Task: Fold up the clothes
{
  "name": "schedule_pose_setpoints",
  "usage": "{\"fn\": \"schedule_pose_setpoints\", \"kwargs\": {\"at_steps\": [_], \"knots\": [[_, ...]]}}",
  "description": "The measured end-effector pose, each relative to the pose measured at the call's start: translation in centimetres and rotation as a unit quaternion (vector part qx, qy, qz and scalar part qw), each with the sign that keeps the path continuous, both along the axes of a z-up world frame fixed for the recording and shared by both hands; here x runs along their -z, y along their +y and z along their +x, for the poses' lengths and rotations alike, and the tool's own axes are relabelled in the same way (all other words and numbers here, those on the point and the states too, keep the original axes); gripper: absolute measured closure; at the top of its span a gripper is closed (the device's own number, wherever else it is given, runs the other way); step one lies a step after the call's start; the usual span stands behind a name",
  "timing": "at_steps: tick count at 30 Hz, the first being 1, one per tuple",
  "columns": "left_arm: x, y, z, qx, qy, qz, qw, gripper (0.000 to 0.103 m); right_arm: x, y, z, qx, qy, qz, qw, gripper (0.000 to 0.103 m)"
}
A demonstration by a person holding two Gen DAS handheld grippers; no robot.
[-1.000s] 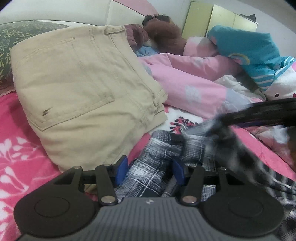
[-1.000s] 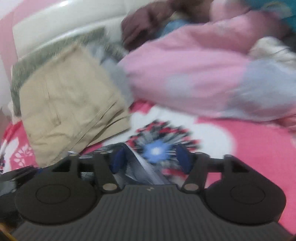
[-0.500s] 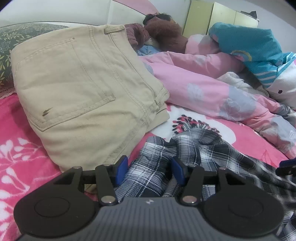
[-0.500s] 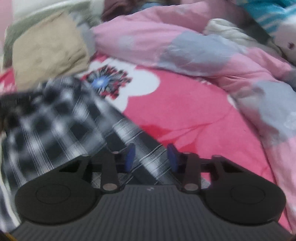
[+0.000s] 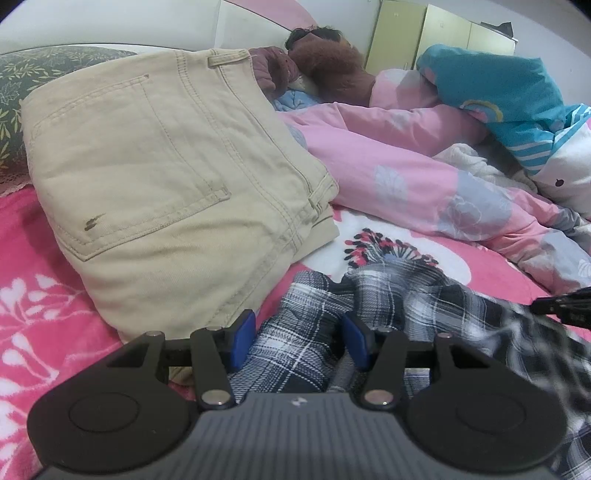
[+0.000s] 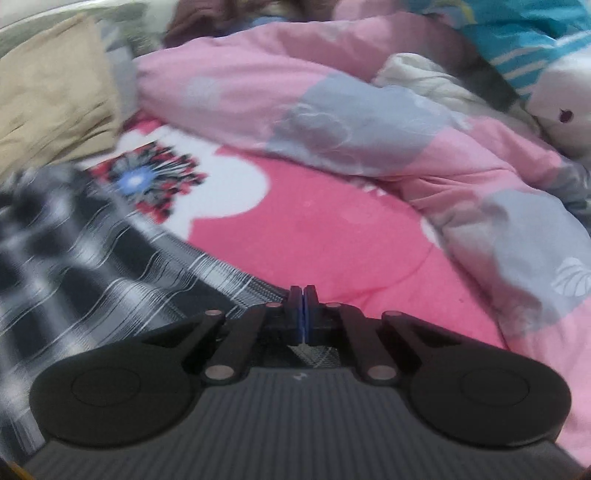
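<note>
Plaid garment point(image 5: 317, 332) bunches between our left gripper point(image 5: 297, 341) pads (jaws half apart, grip unclear); right gripper point(image 6: 303, 314), just closing, pinches its edge; thin hold may slip.

A rumpled pink quilt point(image 5: 399, 177) with grey flowers lies across a pink floral bedsheet point(image 6: 314, 236), with a teal pillow point(image 5: 491, 88), a green leaf-print cushion point(image 5: 22, 81) and yellow cupboards point(image 5: 436, 33) behind.
</note>
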State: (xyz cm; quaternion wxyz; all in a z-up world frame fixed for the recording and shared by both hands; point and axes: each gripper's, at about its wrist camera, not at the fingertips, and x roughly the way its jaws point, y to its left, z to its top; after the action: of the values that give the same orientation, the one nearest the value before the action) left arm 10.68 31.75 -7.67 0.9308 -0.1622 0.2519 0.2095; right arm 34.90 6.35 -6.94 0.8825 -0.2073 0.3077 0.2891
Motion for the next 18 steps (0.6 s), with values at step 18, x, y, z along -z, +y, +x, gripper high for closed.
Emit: {"fn": "schedule_pose_setpoints", "kwargs": {"at_steps": [18], "knots": [[-0.3,0.8,-0.7,0.001,-0.021,-0.027,0.9994,0.049,-12.5,-21.3,-7.1,0.254,-0.046,0.219,0.941,0.099]]}}
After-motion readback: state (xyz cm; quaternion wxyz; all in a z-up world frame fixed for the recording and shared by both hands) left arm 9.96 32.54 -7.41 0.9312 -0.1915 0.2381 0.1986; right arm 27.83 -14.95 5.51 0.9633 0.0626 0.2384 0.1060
